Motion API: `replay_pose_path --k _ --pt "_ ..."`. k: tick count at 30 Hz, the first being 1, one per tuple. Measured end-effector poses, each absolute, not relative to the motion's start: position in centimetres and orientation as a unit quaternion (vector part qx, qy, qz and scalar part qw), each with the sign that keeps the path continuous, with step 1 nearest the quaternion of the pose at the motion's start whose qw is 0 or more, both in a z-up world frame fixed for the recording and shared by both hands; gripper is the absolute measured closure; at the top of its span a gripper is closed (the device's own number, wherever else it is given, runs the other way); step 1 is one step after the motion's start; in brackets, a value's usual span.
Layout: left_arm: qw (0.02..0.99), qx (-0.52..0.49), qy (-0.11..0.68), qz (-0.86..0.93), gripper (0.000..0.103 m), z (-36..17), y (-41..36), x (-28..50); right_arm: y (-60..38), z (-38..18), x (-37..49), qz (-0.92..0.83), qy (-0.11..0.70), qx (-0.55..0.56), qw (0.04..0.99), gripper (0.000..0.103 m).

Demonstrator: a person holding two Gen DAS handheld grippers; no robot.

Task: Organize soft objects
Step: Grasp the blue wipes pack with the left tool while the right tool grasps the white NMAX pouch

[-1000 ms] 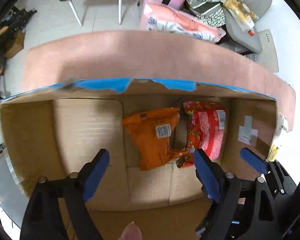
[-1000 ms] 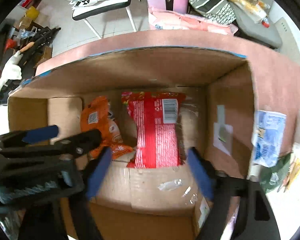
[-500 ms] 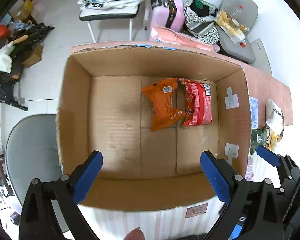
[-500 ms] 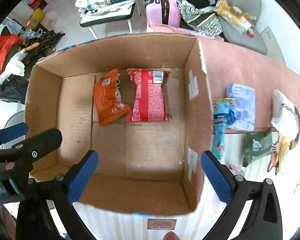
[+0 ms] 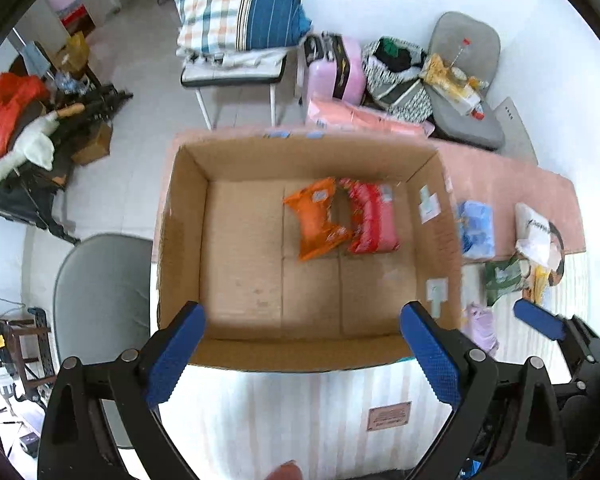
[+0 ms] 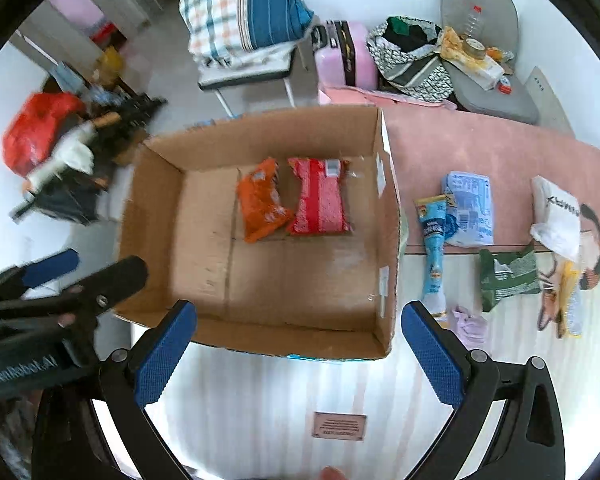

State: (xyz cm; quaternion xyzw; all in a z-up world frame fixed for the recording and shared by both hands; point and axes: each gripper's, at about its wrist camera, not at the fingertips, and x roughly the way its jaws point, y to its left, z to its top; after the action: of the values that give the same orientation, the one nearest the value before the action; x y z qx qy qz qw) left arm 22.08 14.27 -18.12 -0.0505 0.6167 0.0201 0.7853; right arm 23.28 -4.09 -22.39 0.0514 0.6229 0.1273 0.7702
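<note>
Both claws, left claw [image 5: 300, 354] and right claw [image 6: 298, 350], hang spread wide and empty above the cardboard box [image 6: 388, 240], where an orange packet [image 6: 260, 206] lies touching a red packet [image 6: 320, 202].

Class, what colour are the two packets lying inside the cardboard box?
One packet is orange, the other red; the right wrist view shows them best.

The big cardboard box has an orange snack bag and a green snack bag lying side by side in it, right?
Not quite. In the cardboard box, the bag beside the orange snack bag is red, not green. The right wrist view shows it; the green packet lies outside on the table.
</note>
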Motion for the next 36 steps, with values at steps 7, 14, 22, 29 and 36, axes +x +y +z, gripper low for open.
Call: replay_pose_path --k 7,14,22,29,36 --pt "0.798 -0.042 0.601 -0.025 0.003 -16.2 5.3 25.2 -15.8 -21.4 24.6 0.086 0.624 0.093 0.771 0.000" --pt "0.750 -0.015 0.658 -0.069 0.003 -22.3 -6.9 31.7 -32.7 -27.0 29.5 -0.030 0.669 0.127 0.731 0.000" --pt "0.681 0.028 0.729 -0.065 0.003 -33.0 -15.5 37.7 -41.0 -34.0 38.2 -0.029 0.721 0.092 0.686 0.000" --pt "0.639 0.025 0.767 -0.056 0.003 -39.3 -17.5 40.3 -42.4 -39.0 42.5 -0.024 0.756 0.106 0.645 0.000" --pt "0.619 0.019 0.784 -0.044 0.003 -42.1 -17.5 41.4 -42.5 -42.9 43.6 -0.024 0.776 0.120 0.619 0.000"
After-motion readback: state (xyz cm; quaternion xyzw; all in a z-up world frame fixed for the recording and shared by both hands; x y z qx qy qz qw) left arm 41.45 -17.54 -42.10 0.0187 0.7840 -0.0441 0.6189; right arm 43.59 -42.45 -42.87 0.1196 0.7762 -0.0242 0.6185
